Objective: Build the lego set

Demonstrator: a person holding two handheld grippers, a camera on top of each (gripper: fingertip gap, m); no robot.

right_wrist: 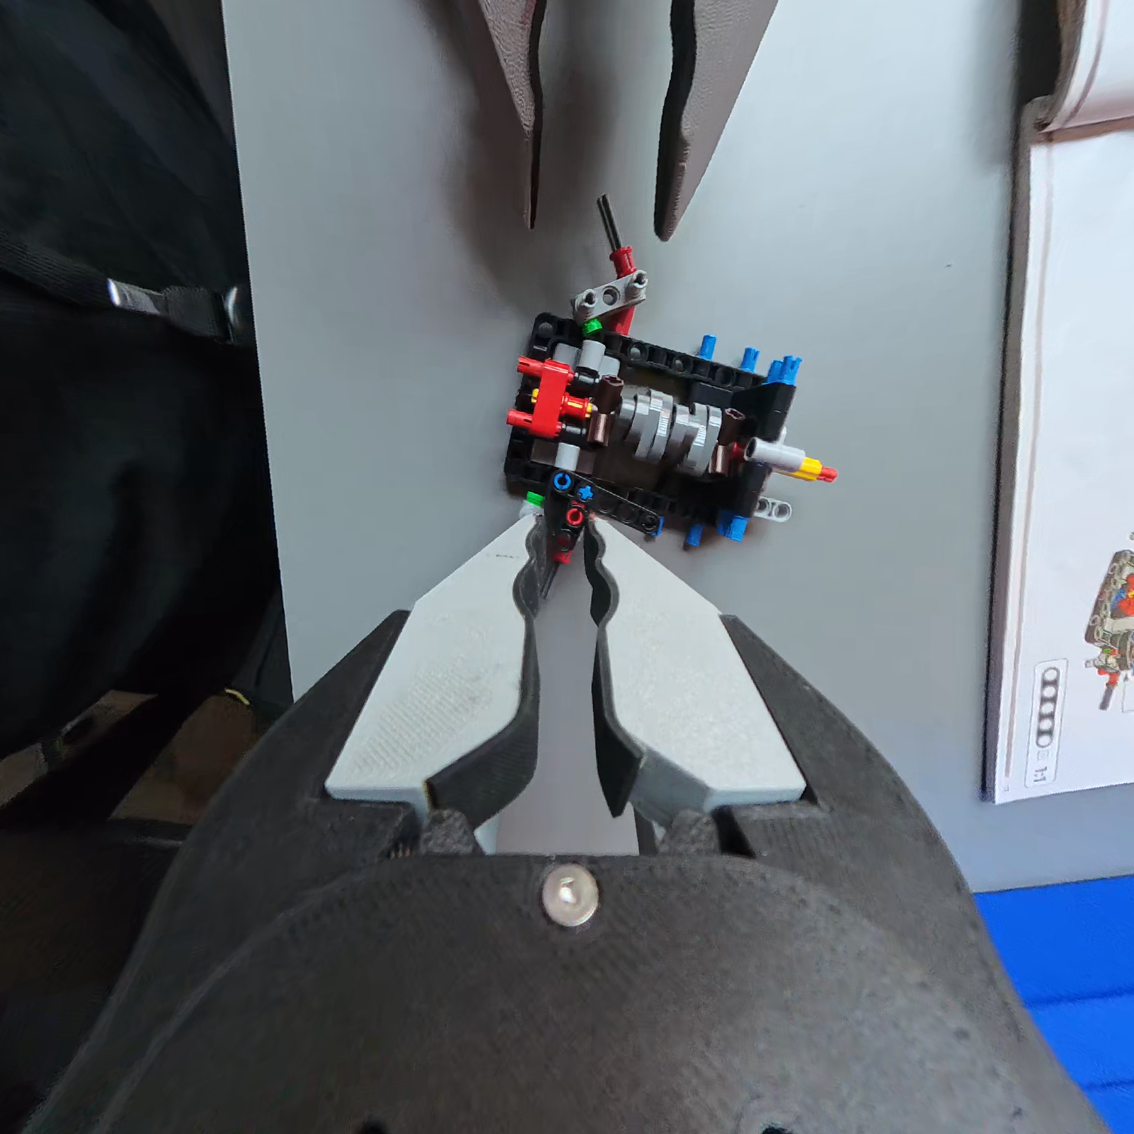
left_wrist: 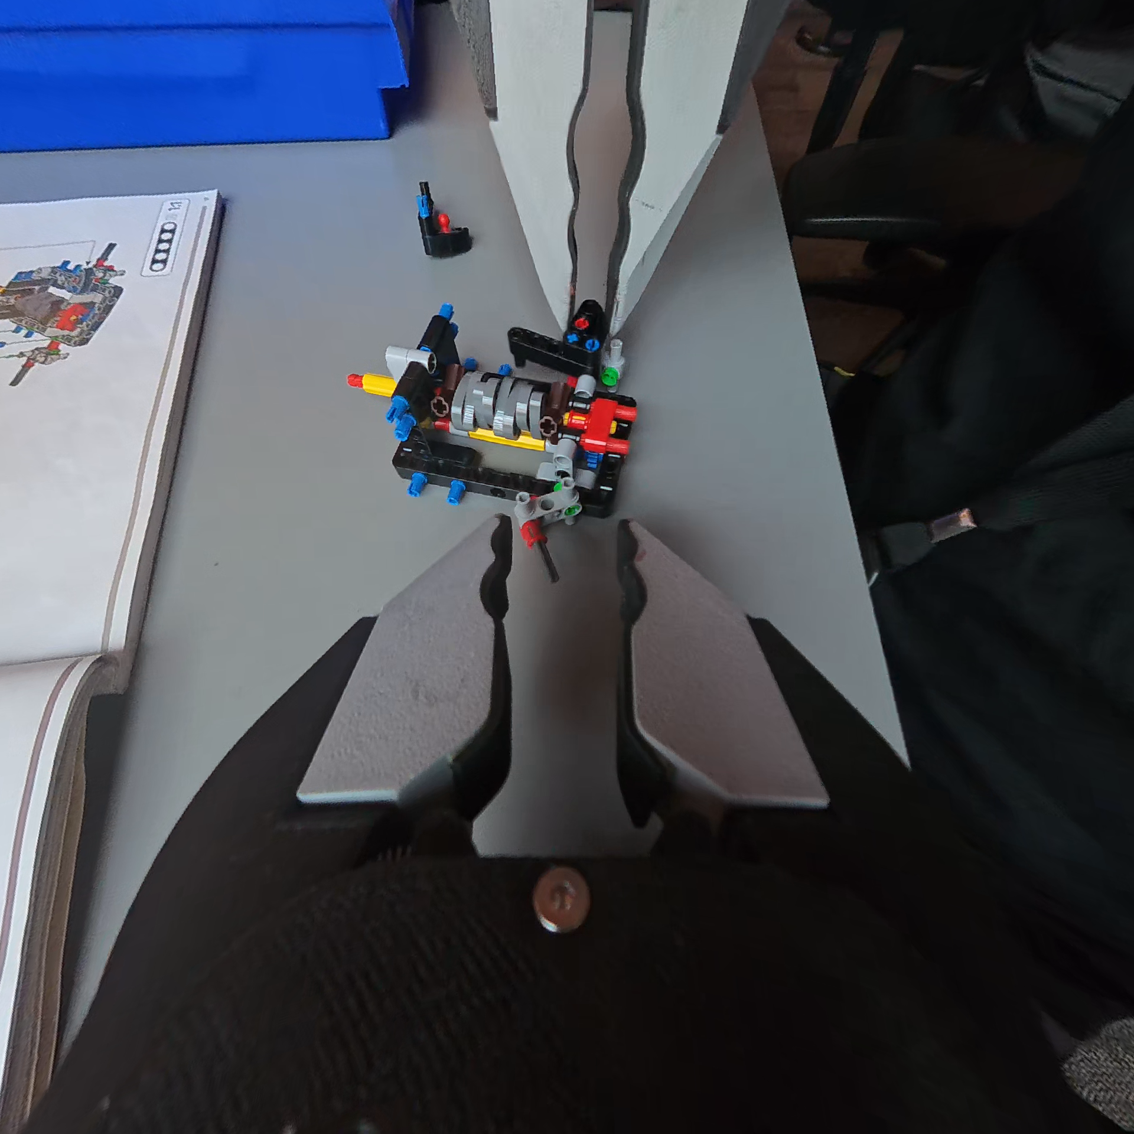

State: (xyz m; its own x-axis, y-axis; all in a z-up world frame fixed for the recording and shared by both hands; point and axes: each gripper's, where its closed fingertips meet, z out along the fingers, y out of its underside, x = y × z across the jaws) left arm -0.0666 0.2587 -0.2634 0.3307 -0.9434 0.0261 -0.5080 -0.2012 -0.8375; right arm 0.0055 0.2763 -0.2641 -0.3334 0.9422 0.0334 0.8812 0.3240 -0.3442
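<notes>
Both grippers meet over the grey table (left_wrist: 294, 380) from opposite sides: the left gripper (left_wrist: 561, 534) hangs with its fingers spread apart and nothing between them, its tips just short of the lego assembly (left_wrist: 509, 423), while the right gripper (right_wrist: 561, 540) has its tips pinched on a black angled beam (right_wrist: 567, 512) at the assembly's near edge. Beyond the right gripper's tips, the assembly lies flat on the table, a black frame carrying grey gears, a red block and blue pins. Left of the left gripper lies an open instruction booklet (left_wrist: 92, 429), and farther ahead on that side a blue bin (left_wrist: 196, 73). Only the left wrist view shows a small loose black piece (left_wrist: 445, 236) with a red pin, well ahead and left of the assembly. A black axle (left_wrist: 549, 561) with a red bush juts from the assembly between the left gripper's fingertips (left_wrist: 500, 534).
</notes>
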